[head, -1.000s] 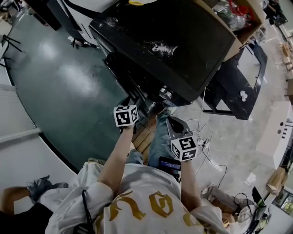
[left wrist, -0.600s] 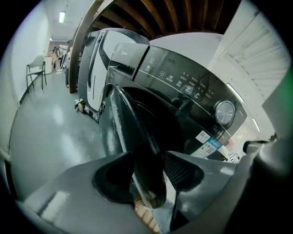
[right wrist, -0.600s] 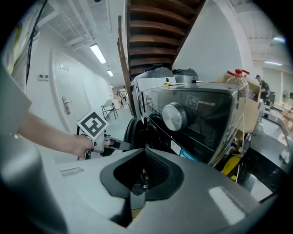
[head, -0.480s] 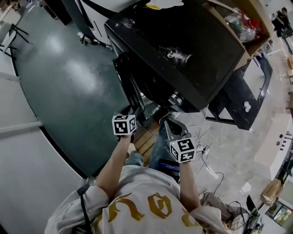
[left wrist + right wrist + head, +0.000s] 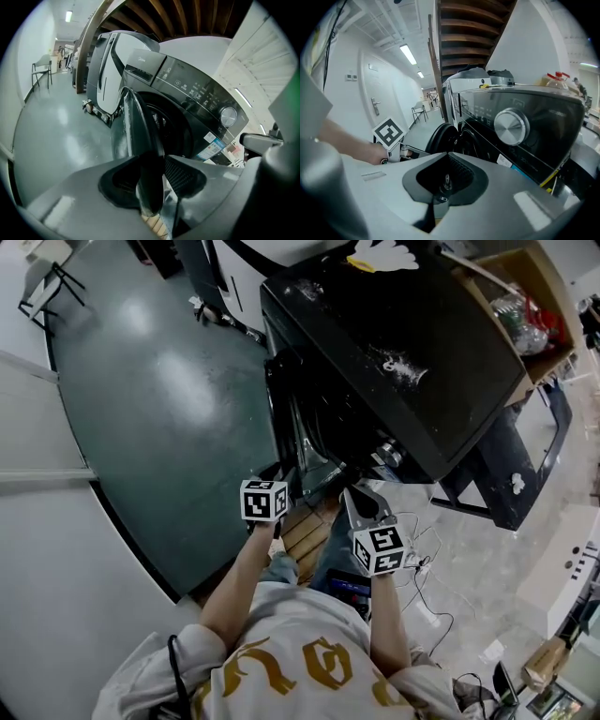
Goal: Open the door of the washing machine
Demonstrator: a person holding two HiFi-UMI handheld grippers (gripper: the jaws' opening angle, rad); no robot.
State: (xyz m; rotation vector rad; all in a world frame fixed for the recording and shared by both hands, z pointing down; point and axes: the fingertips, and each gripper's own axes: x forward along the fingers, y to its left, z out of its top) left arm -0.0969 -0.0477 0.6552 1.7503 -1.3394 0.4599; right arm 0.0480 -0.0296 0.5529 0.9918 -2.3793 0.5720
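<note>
The door [image 5: 133, 122] of the big black washing machine [image 5: 197, 93] is already open part of the way. It stands out from the front of the machine, with its thin edge pointing at the person. The round hole behind it shows.

The left hand-held gripper [image 5: 152, 183] is pinching the rim of the door between its two jaws. The rim is smooth and curved, so I think the biggest danger is a slip. If the pull goes sideways and not along the door's own swing, the jaws could slide off and the door could swing back.

The next danger is pulling too hard or too far. That could strain the side where the door joins the machine, or bump the door into the white machine [image 5: 108, 61] that stands beside it.

The right hand-held gripper [image 5: 440, 187] has its jaws pressed together with nothing in them. It hangs near the front of the machine, below the silver knob [image 5: 512, 125]. It could knock the knob if it drifts up.

The smallest worry is the thin wires [image 5: 417, 549] on the floor [image 5: 159, 409] by the person's right side. A foot could catch them on a step back.
</note>
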